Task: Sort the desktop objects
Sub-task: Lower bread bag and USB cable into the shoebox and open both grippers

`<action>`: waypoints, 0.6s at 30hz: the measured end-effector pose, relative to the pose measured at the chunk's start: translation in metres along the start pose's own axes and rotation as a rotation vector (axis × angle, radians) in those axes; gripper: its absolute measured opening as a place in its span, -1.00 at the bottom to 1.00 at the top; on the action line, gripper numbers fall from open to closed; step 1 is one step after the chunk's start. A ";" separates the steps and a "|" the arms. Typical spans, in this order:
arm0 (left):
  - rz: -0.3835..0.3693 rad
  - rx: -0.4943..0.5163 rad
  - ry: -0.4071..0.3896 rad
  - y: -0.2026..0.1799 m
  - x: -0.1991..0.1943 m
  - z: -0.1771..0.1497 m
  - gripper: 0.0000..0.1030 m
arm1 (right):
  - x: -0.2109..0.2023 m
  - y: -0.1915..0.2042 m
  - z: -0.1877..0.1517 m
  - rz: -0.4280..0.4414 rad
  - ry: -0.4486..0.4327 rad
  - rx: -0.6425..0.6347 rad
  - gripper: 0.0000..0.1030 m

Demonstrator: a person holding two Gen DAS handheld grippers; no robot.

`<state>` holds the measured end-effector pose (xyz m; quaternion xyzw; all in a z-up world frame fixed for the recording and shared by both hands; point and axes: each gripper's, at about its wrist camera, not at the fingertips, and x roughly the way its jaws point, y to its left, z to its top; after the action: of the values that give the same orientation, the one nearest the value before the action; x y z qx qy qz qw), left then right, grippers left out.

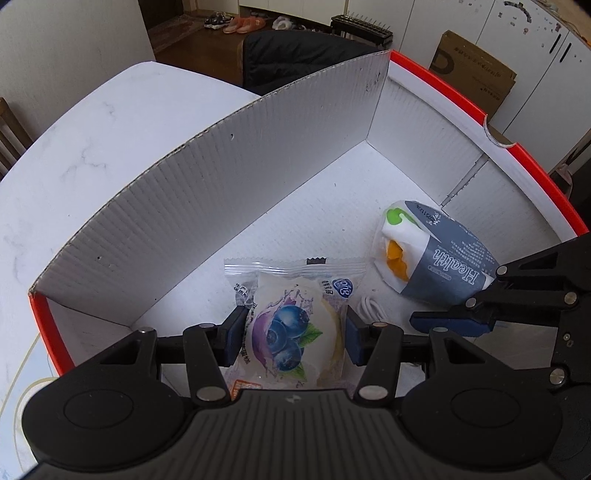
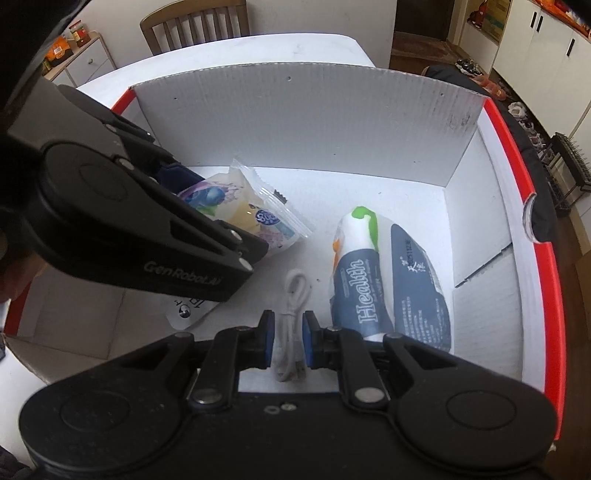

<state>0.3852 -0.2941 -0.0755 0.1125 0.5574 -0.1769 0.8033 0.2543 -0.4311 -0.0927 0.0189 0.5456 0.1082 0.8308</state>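
My left gripper (image 1: 293, 338) is shut on a blueberry snack packet (image 1: 291, 332), held inside a white box with a red rim (image 1: 436, 85). The packet also shows in the right wrist view (image 2: 251, 218). My right gripper (image 2: 289, 341) is shut on a coiled white cable (image 2: 291, 325), low over the box floor. The cable shows in the left wrist view (image 1: 371, 308), with the right gripper's fingers (image 1: 447, 321) beside it. A grey "Health" bread packet (image 1: 432, 254) lies on the box floor to the right, also in the right wrist view (image 2: 388, 284).
The box (image 2: 513, 155) stands on a white marble table (image 1: 74, 147). A tall corrugated wall (image 1: 221, 192) bounds the box on the left. A white card (image 2: 188, 310) lies under the left gripper. A wooden chair (image 2: 195, 22) and a cardboard box (image 1: 476, 70) stand beyond the table.
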 end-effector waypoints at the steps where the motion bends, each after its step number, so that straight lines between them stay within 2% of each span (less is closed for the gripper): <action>1: -0.002 -0.003 0.002 0.000 0.000 0.000 0.03 | -0.001 0.000 0.000 -0.001 -0.001 0.000 -0.72; 6: -0.004 -0.007 0.007 0.000 0.004 0.000 0.04 | -0.005 0.002 -0.006 0.014 -0.009 -0.001 -0.57; 12: -0.016 -0.039 -0.023 0.001 -0.002 -0.003 0.04 | -0.013 0.000 -0.010 0.010 -0.023 0.008 -0.56; 14: -0.024 -0.044 -0.038 0.002 -0.007 -0.005 0.04 | -0.011 -0.001 0.000 0.014 -0.028 0.007 -0.56; 18: -0.045 -0.065 -0.074 0.006 -0.020 -0.011 0.14 | -0.022 -0.002 -0.003 0.021 -0.058 0.012 -0.55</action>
<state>0.3722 -0.2810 -0.0606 0.0671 0.5354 -0.1807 0.8223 0.2436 -0.4377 -0.0741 0.0328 0.5218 0.1128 0.8450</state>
